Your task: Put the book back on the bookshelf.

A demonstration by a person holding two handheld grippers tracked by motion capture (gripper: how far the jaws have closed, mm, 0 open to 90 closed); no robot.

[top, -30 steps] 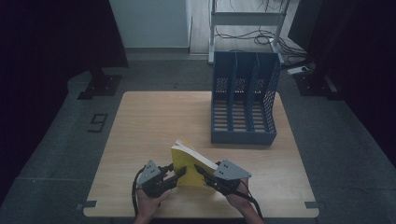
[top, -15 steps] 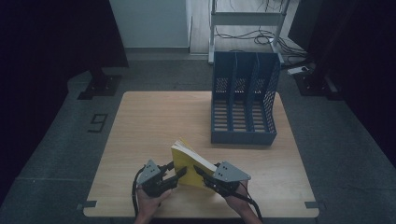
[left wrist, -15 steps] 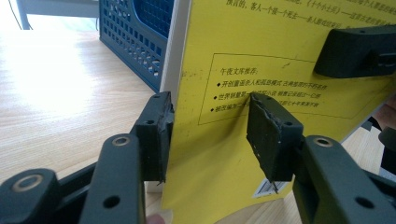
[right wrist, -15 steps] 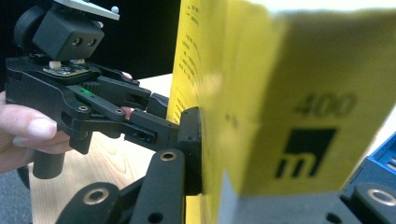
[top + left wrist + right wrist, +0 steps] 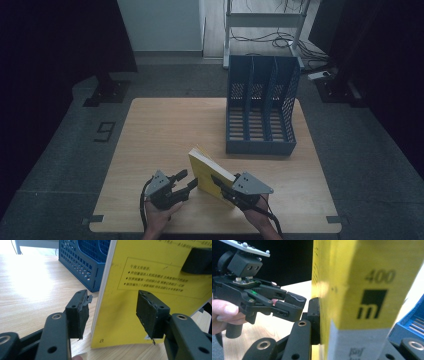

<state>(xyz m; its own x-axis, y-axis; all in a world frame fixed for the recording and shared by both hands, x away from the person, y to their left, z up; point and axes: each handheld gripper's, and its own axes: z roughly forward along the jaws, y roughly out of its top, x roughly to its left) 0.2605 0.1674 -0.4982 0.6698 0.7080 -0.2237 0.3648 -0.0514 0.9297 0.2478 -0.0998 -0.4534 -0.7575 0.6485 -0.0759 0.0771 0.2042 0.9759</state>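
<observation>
Book stands on edge on the bench, clamped by the right tool to keep it upright; left tool gapes empty beside it.

The book stands on the table between both grippers, before the file rack.

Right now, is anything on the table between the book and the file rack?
Nothing visible. The book, clamped by the right gripper, stands on bare tabletop in front of the rack; the open left gripper sits on its other side.
</observation>
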